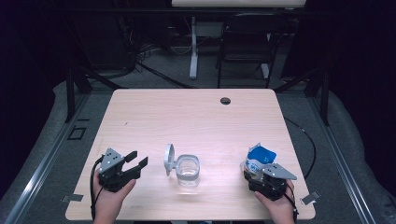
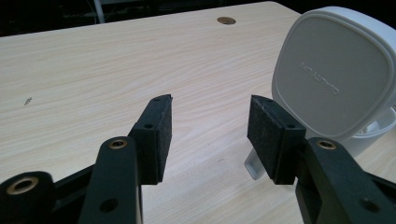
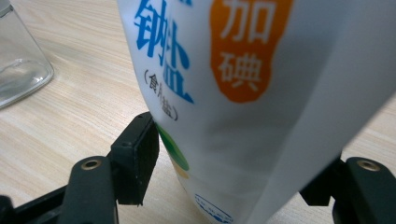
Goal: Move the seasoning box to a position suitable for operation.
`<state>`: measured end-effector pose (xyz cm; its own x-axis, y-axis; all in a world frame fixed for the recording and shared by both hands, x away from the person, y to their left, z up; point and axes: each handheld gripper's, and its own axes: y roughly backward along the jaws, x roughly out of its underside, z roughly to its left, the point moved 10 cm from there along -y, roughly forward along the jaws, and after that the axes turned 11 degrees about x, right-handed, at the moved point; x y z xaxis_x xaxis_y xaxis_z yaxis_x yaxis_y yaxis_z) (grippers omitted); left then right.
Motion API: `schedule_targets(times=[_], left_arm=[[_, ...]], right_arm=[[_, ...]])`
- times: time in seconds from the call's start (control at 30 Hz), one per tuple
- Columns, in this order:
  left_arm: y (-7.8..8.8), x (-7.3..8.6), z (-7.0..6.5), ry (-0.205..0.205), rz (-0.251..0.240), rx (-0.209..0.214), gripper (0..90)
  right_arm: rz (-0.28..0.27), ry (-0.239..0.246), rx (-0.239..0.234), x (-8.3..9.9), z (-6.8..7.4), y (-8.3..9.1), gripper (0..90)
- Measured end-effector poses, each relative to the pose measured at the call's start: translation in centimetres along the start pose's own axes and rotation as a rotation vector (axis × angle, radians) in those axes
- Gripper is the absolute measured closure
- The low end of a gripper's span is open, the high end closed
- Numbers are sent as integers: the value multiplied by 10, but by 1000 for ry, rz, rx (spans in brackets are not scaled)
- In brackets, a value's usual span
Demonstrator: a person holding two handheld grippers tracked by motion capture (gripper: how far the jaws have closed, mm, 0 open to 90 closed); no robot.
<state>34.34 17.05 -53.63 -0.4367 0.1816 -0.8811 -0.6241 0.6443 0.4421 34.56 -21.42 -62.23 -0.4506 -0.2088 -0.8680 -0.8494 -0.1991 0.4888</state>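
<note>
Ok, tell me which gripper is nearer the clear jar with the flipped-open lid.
Left. The left gripper sits open just to the left of the jar, its fingers pointing at the raised lid. The right gripper is farther off to the jar's right, closed around a salt bag.

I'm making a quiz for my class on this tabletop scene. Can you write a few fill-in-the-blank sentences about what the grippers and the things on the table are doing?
1. The lid of the clear jar stands ____.
2. The right gripper has its jaws around a white ____ with blue and orange print.
3. The left gripper holds ____ between its jaws.
4. The jar stands ____ the two grippers on the wooden table.

Missing words: open; bag; nothing; between
</note>
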Motion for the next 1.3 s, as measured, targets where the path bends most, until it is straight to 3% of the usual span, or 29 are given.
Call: schedule_targets(times=[0.47, 1.3], left_arm=[[-2, 2, 1, -1, 6, 0, 504], [-2, 2, 1, -3, 7, -3, 504]], right_arm=[[8, -20, -11, 5, 0, -7, 350], [9, 5, -15, 6, -1, -6, 368]])
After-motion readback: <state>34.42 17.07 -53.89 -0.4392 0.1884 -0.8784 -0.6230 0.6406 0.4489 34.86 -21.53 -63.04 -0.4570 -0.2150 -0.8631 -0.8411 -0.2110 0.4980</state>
